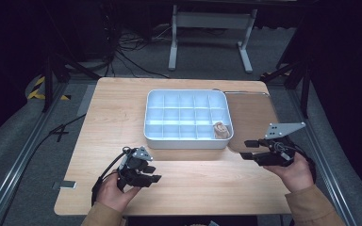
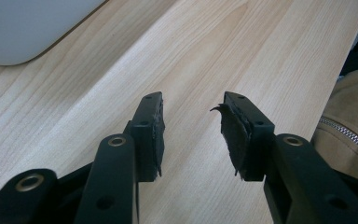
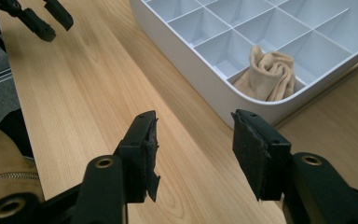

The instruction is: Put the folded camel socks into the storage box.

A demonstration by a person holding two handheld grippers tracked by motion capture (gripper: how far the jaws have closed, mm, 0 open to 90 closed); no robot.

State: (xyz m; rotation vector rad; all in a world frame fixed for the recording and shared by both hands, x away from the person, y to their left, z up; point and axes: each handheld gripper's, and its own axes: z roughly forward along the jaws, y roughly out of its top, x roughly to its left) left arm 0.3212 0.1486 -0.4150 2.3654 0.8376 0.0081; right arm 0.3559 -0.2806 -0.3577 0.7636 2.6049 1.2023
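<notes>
Nearest the camera in the high view, at the front edge of the worktop [image 1: 188, 188], two tan-sleeved forearms come in from the bottom, each hand carrying a black two-jaw gripper. Left item: left gripper [image 1: 152, 173], held low over the front-left part of the pale wood worktop, jaws standing wide apart with nothing between them; the left gripper view shows bare wood grain in the gap between its worn black pads [image 2: 154, 135], with a rounded corner of the white tray in the upper left of that view. Centre item: white compartment tray [image 1: 187, 139], rectangular, divided into a grid of small cells, standing on the middle of the worktop, well apart from the left gripper. Contents: one rolled beige cloth [image 1: 220, 130], lying in the front-right corner cell of the tray; in the right gripper view the cloth [image 3: 266, 73] sits bunched against the near wall, touching it. Right of the tray: a brown board [image 1: 254, 117] with a metal rim lies flat on the worktop, just beside the tray. Right item: right gripper [image 1: 250, 149], topped by a grey three-cornered plate, held over the front-right of the worktop near the tray's corner, jaws wide apart and empty, clear of the cloth.
</notes>
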